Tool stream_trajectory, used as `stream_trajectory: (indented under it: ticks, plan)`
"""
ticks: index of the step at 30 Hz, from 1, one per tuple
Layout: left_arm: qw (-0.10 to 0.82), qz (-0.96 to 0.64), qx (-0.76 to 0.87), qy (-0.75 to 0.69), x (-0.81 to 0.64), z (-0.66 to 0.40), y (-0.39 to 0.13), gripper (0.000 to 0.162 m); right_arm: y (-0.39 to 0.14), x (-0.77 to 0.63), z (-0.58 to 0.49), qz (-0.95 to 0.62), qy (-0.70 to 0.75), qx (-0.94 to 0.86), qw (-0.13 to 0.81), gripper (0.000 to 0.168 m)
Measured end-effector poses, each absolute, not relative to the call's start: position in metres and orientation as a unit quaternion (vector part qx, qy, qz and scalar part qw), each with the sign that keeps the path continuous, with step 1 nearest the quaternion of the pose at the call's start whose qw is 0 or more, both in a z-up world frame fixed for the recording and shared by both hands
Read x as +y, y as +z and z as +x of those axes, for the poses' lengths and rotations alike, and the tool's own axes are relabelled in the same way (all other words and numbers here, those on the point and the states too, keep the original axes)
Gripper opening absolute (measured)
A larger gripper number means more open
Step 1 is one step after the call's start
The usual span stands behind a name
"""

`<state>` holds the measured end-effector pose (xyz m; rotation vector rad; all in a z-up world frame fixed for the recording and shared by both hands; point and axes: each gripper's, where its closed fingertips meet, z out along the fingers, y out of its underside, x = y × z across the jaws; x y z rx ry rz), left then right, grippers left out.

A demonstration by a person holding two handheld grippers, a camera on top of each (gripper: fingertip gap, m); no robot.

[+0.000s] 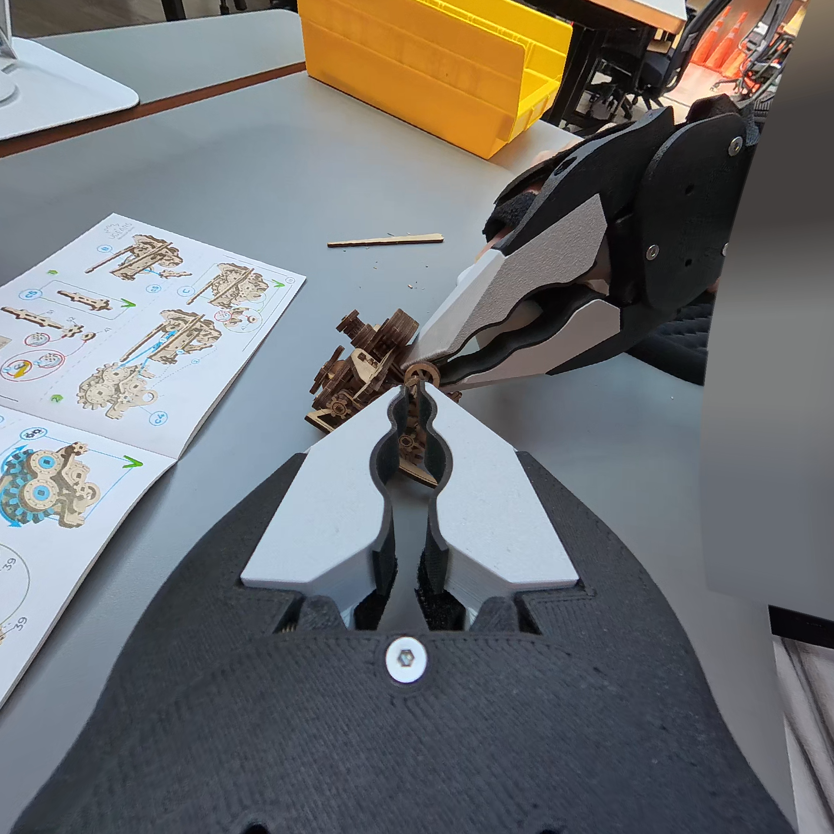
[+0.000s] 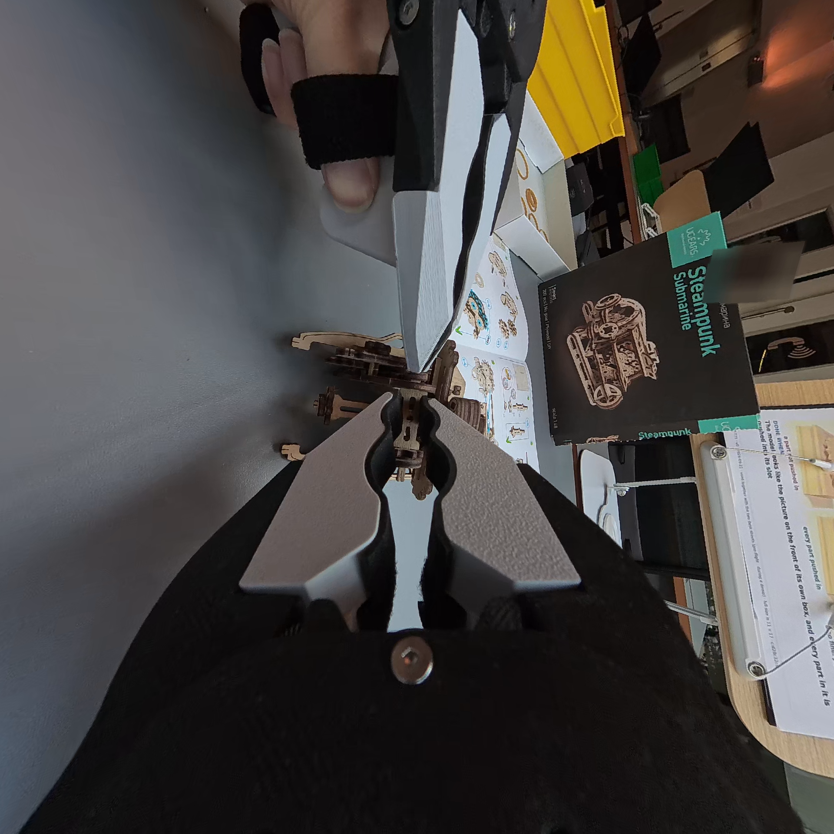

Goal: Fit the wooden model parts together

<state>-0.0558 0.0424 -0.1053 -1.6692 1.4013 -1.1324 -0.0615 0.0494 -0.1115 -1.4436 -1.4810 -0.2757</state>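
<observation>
A small brown wooden model (image 1: 361,365) of gears and plates lies on the grey table (image 1: 271,180). My left gripper (image 1: 413,393) is shut on a thin upright plate at the model's near end. My right gripper (image 1: 424,373) comes in from the right and is shut on a small round wooden wheel (image 1: 422,372) at that same end, right above my left fingertips. In the right wrist view my right gripper (image 2: 408,398) clamps a light wooden part (image 2: 408,428) of the model (image 2: 374,359), and my left gripper (image 2: 417,366) reaches down from the top.
An open instruction booklet (image 1: 113,338) lies left of the model. A loose wooden strip (image 1: 386,240) lies behind it, and a yellow bin (image 1: 428,67) stands farther back. The dark kit box (image 2: 641,343) and a printed sheet (image 2: 789,564) stand beyond the booklet. Left and right tips are no more than a few centimetres apart.
</observation>
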Motion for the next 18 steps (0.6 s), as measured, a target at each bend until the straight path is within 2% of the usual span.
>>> stream_trajectory:
  ticks: [12,18]
  plan:
    - [0.345,-0.635,0.551,-0.416,0.0416,-0.0560,-0.1057,0.000,-0.1120,0.0489,-0.0615,-0.597,-0.121,-0.616,0.500,0.000]
    - [0.319,-0.640,0.539,-0.445,0.0422,-0.0587,-0.1062,0.000,-0.1127,0.0506,-0.0603,-0.606,-0.057,-0.609,0.508,0.004]
